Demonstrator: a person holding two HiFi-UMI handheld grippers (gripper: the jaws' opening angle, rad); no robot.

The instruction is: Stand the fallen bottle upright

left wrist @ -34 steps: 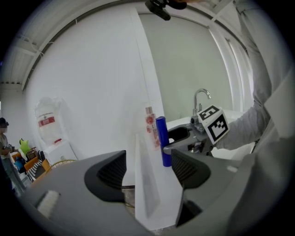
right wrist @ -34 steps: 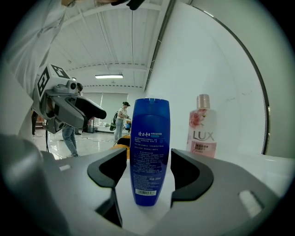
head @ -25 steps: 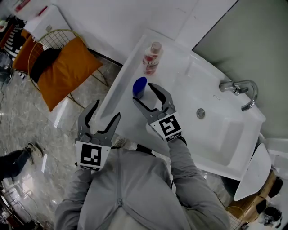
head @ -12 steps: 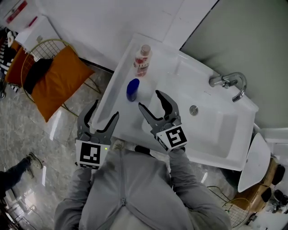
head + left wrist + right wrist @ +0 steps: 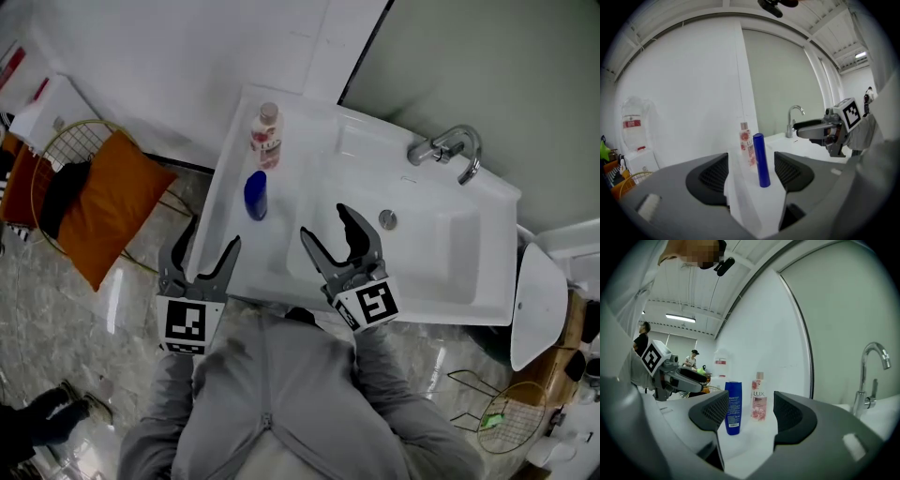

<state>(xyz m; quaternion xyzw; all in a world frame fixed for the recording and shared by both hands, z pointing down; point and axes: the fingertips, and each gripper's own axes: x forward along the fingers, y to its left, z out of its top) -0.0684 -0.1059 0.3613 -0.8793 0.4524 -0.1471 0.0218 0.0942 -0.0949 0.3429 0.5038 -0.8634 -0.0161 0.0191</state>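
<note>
Clearly upright blue bottle (image 5: 733, 408), label print unreadable; left tool (image 5: 213, 234), right tool (image 5: 324, 221) agape.

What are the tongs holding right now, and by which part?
Nothing. The left tongs and right tongs are both open and empty; the blue bottle stands free on the sink.

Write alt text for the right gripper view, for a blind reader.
A blue bottle and a pink bottle stand upright on a white counter, seen beyond the open, empty right gripper. A faucet is at right, the left gripper at left.
</note>
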